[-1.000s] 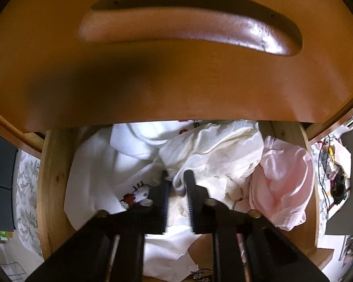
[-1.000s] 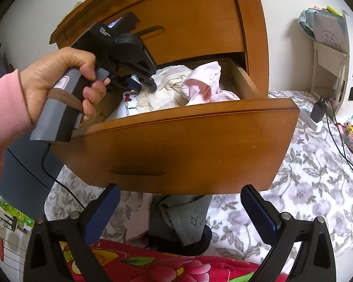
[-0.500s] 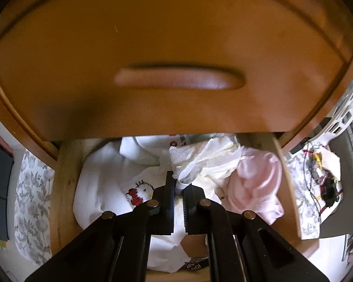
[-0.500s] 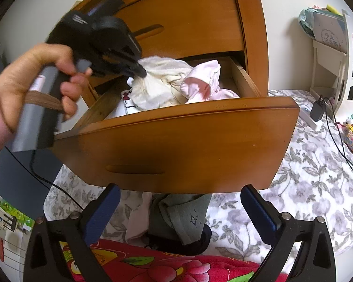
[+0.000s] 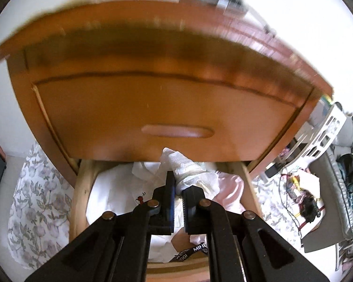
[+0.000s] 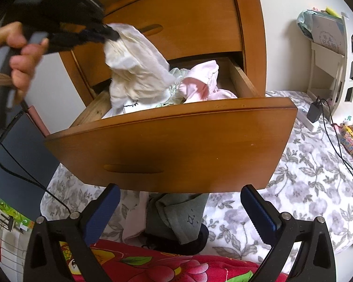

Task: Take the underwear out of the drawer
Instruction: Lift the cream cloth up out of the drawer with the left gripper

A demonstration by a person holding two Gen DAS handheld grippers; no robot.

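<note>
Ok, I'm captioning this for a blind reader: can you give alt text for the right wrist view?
A hand-held left gripper lifts a cream-white undergarment up out of an open wooden drawer, its lower end still inside beside a pink garment. The right gripper waits open below the drawer front, above clothes on a floral sheet.

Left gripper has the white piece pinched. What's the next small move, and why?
Probably lift a bit higher: the left gripper is shut on the white underwear, but its lower end hangs among the clothes inside the drawer.
</note>
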